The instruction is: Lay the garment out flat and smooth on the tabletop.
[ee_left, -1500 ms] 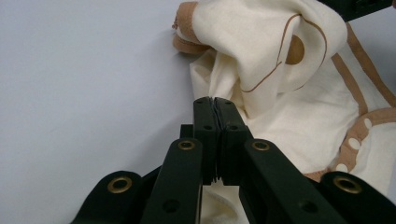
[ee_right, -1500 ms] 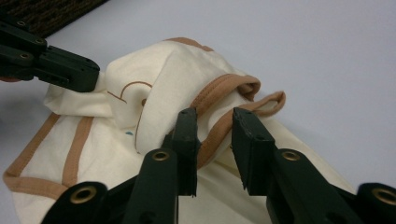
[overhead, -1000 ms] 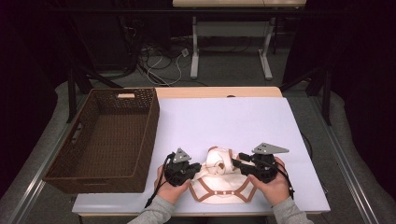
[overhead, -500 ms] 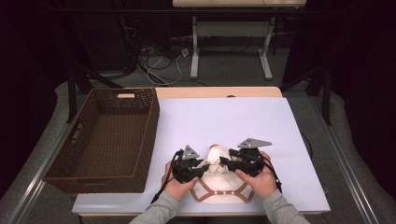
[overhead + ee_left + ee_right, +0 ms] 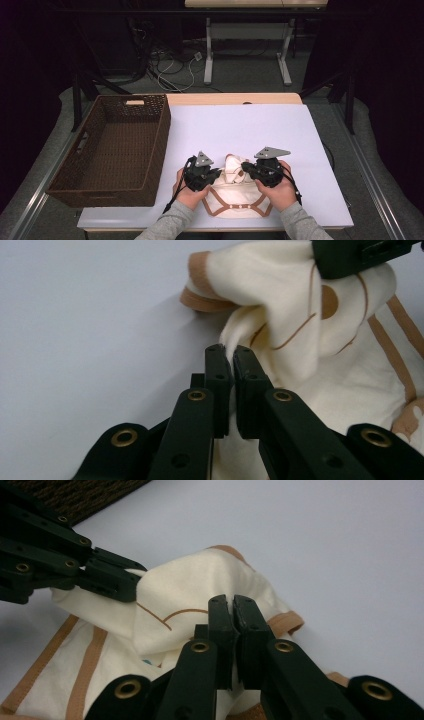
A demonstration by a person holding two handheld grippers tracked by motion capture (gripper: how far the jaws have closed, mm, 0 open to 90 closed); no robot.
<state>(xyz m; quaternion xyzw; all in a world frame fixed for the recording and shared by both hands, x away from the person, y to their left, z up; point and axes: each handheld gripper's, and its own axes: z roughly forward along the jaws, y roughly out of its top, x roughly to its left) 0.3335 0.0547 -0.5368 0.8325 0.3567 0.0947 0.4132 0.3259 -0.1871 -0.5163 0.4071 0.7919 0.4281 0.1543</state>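
Note:
A cream garment with tan trim (image 5: 235, 197) lies near the table's front edge, its upper part bunched up between both hands. My left gripper (image 5: 217, 173) is shut on a fold of the garment (image 5: 280, 315) at its left side, the cloth pinched between the jaws at my left gripper (image 5: 230, 352). From the right, my right gripper (image 5: 245, 168) is shut on another fold, seen in its own view at my right gripper (image 5: 231, 602) with the garment (image 5: 180, 595) draped around the jaws. The two grippers are close together over the cloth. The left gripper (image 5: 107, 582) also appears there, clamped on the fabric.
A dark brown woven basket (image 5: 112, 145) stands at the left of the white table (image 5: 240, 125). Wooden edge at the table's back (image 5: 235, 98). Cables and a desk frame (image 5: 245, 45) lie on the floor beyond.
Both grippers have moved inward toward each other, folding the garment's upper part into a raised bunch between them.

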